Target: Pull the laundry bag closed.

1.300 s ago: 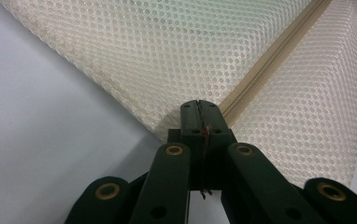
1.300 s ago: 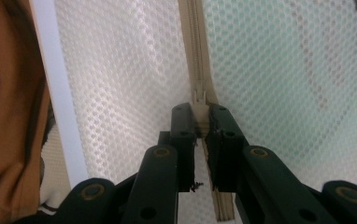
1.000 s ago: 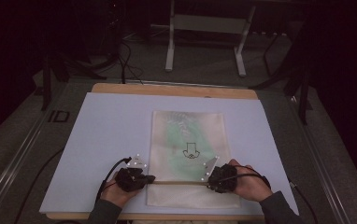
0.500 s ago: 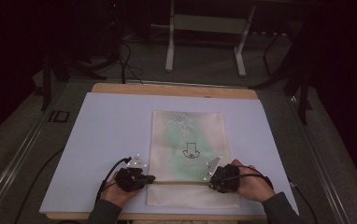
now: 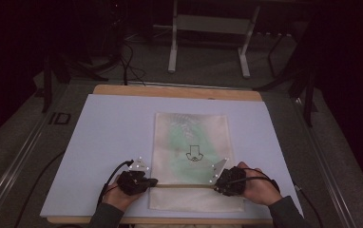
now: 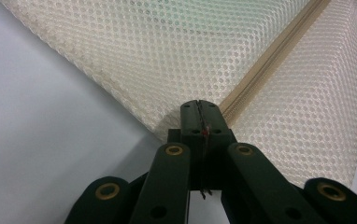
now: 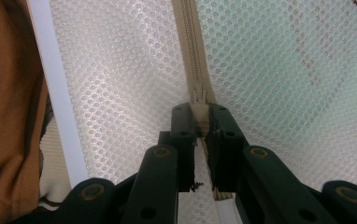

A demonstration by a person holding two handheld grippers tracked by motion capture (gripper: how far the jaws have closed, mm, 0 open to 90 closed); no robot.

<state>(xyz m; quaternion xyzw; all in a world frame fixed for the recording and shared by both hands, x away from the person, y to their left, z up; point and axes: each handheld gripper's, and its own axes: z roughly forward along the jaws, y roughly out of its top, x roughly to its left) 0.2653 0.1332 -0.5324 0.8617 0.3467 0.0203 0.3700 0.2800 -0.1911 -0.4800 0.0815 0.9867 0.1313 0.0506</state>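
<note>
The room is dark; a white sheet (image 5: 118,128) covers a wooden table (image 5: 177,91), and a metal stand (image 5: 208,28) is on the floor beyond it. A mesh pouch (image 5: 191,142) lies flat at the middle of the sheet, its short end toward the person. All positions below are given relative to this pouch.

The pouch is cream, honeycomb-textured netting with a green item visible inside and a small black emblem (image 5: 195,154) printed on its face. A tan zipper (image 5: 182,185) runs across its near end.

The left gripper (image 5: 152,181) sits at the pouch's left edge, on the zipper's end. In the left gripper view its jaws are pressed fully together, apparently pinching the fabric corner there. The right gripper (image 5: 219,183) sits at the pouch's right edge. In the right gripper view its jaws stand narrow around the zipper pull (image 7: 199,100), clamping it.

Judged step: the zipper is about to be run. The next move calls for the left gripper to anchor the pouch while the right draws the pull along the zipper line, straight and low.
</note>
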